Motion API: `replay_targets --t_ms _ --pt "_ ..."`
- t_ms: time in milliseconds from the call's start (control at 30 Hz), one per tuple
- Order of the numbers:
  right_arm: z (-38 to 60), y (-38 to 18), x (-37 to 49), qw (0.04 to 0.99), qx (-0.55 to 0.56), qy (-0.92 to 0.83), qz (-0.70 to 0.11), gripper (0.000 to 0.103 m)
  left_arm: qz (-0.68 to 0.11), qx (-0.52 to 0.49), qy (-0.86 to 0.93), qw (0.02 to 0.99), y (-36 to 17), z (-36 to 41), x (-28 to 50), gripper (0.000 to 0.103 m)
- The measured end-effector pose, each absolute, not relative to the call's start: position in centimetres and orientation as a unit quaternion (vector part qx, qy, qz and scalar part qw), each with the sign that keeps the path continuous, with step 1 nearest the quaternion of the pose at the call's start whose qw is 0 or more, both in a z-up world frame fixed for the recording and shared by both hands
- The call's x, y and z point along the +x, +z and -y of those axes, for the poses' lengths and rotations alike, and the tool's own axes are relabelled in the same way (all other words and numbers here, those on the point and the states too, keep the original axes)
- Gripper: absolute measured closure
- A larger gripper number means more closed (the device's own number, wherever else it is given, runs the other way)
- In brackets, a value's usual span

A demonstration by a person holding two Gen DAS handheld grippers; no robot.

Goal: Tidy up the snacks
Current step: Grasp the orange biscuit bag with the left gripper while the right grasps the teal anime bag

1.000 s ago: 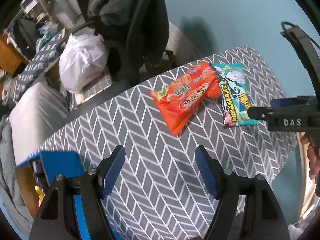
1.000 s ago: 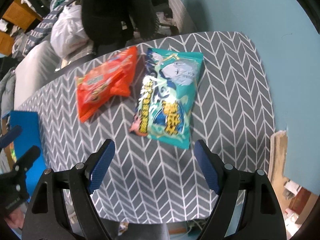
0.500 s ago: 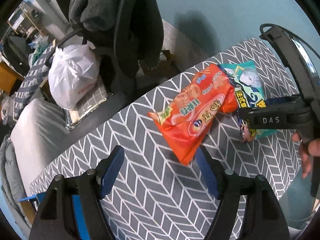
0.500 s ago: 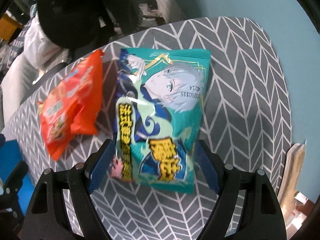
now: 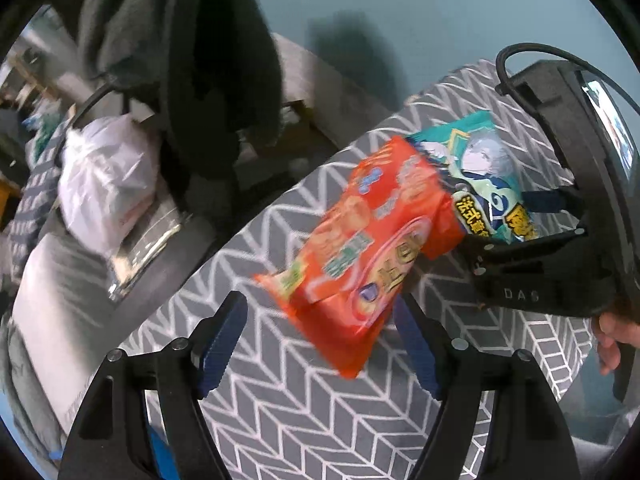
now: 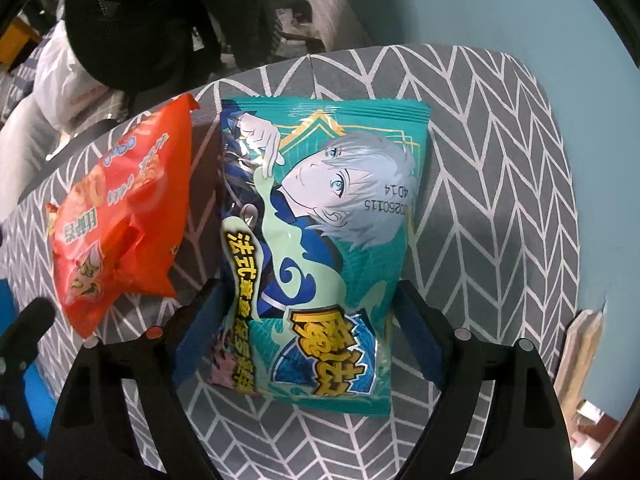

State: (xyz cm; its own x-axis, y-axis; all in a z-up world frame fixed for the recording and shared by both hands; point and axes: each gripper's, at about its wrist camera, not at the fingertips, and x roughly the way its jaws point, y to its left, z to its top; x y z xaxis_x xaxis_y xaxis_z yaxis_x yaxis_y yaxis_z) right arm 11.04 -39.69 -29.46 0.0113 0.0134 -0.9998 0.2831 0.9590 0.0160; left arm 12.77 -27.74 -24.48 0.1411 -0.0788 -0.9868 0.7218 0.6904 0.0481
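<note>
Over the chevron-cloth counter point(image 5: 280, 420), left-wrist view: left tongs point(image 5: 320, 340), jaws opening and ungripped, hover by the orange snack bag point(image 5: 360, 248) at one o'clock. Right-wrist view: right tongs point(image 6: 304, 332) stand released, straddling the teal snack bag's point(image 6: 320, 216) six-o'clock end. Both bags look light, crinkly, slippery; pinch across the sides.

"DAS" is printed on the right gripper's point(image 5: 532, 216) black body. An upside-down stamp, "20260115 4D14", is read on the teal snack bag point(image 6: 320, 240), at its 2 o'clock side.
</note>
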Motion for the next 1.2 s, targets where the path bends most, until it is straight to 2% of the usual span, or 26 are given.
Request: replay_targets --t_ms 67,133,367,800,1033,1200 --pt "40.1 -29.0 10.3 0.708 0.100 -0.092 -0.693 0.037 -0.590 0.274 -0.312 0.692 -24.6 28.4 12.7 0.021" --pt "40.7 -28.6 9.5 0.708 0.107 -0.090 -0.692 0.042 -0.587 0.285 -0.333 0.681 -24.7 29.0 12.4 0.020" --pt "42.9 -28.0 5.6 0.704 0.148 -0.084 -0.689 0.042 -0.572 0.355 -0.353 0.650 -26.8 31.3 12.0 0.018" --pt "45.0 -27.1 1.3 0.705 0.182 -0.095 -0.679 0.042 -0.563 0.383 -0.334 0.652 -29.8 32.8 12.9 0.018" --pt "45.4 -25.4 1.2 0.716 0.177 -0.092 -0.669 0.042 -0.570 0.337 -0.329 0.673 -29.5 31.8 12.7 0.042" --pt "44.1 -23.5 1.8 0.725 0.164 -0.080 -0.664 0.042 -0.576 0.317 -0.305 0.690 -29.2 30.8 11.9 0.044"
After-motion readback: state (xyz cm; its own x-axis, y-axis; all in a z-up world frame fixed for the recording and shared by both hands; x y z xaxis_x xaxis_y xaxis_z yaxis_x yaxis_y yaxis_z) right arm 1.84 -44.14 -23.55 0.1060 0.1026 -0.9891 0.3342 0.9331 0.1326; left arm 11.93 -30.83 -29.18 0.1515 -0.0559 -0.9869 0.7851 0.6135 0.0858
